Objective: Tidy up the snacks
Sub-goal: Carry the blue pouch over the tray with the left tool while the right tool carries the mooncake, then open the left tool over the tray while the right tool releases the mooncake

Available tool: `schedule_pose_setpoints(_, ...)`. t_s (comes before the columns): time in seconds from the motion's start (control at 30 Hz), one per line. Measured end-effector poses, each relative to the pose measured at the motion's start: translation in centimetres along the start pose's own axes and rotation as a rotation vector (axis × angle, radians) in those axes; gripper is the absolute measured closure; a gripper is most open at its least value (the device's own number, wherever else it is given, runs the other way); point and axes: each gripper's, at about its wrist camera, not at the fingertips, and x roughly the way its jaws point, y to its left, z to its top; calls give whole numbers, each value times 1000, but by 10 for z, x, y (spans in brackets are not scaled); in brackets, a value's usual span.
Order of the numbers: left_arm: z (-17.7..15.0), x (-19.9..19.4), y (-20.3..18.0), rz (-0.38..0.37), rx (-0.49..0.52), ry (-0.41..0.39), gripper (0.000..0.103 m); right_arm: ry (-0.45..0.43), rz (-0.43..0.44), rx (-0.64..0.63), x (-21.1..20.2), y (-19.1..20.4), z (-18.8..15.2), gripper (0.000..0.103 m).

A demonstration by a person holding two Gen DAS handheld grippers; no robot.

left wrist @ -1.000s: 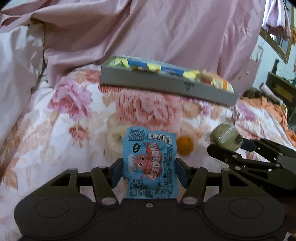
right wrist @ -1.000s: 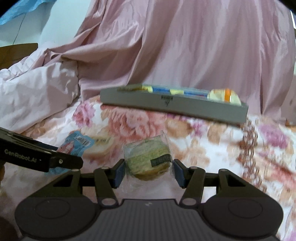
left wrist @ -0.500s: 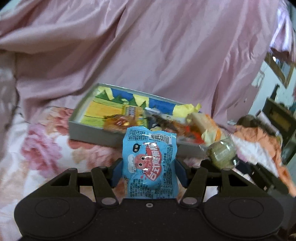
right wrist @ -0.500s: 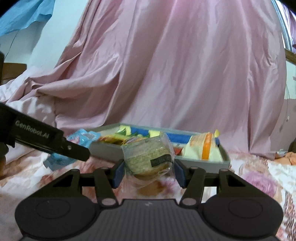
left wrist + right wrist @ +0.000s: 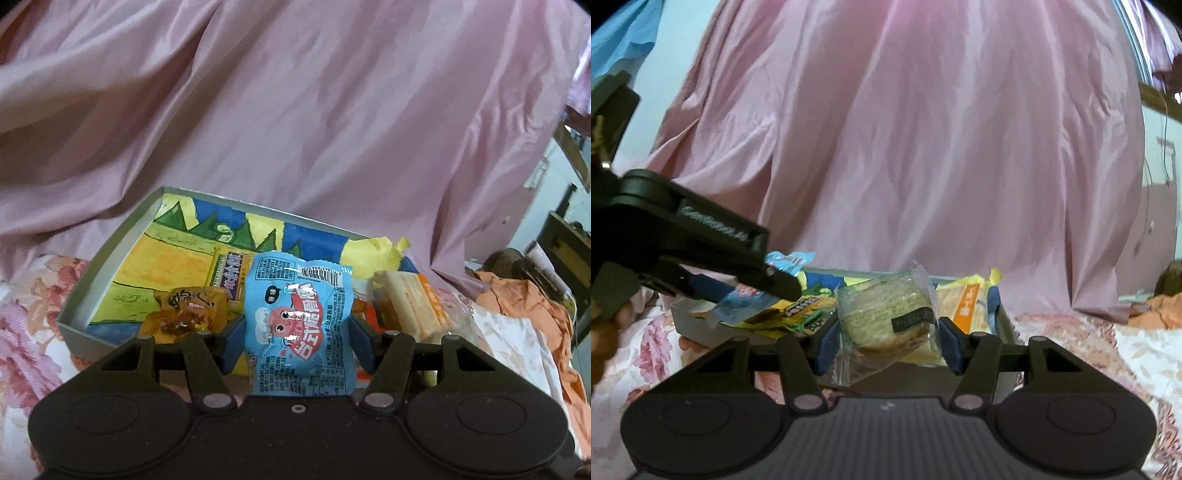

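My left gripper (image 5: 295,341) is shut on a blue snack packet (image 5: 299,325) with a red cartoon figure and holds it over the front edge of the grey box (image 5: 96,266). The box has a yellow, blue and green picture inside and holds several snacks, among them an amber wrapped snack (image 5: 184,314) and an orange-and-white pack (image 5: 413,306). My right gripper (image 5: 888,341) is shut on a round cake in clear wrap (image 5: 886,317) just in front of the box (image 5: 701,325). The left gripper with its blue packet (image 5: 746,302) also shows at the left of the right wrist view.
The box sits on a floral bedspread (image 5: 26,332). A pink quilt (image 5: 295,110) rises behind it. An orange cloth (image 5: 528,306) lies at the right, with dark furniture (image 5: 565,251) beyond.
Both grippers have lifted off the bedspread and moved forward to the box, each still holding its snack. The box now looms close and its inside shows.
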Motion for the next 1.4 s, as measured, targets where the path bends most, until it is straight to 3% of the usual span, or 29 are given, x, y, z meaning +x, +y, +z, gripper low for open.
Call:
schedule_pose_setpoints(0.2, 3, 19, 1, 18, -21, 13, 41, -12, -11, -27, 9, 2, -5, 40)
schedule_pose_setpoints(0.4, 0, 25, 4, 31, -26, 22, 42, -15, -15, -22, 17, 3, -8, 28)
schedule_pose_setpoints(0.7, -3, 16, 0, 15, -30, -9, 19, -34, -29, -6, 16, 5, -10, 15)
schedule_pose_setpoints(0.93, -2, -9, -1, 17, -45, -59, 3, -64, -53, 7, 6, 5, -2, 3)
schedule_pose_setpoints(1.4, -5, -97, 7, 49, -106, -197, 1, -161, -85, 13, -49, 20, 32, 0)
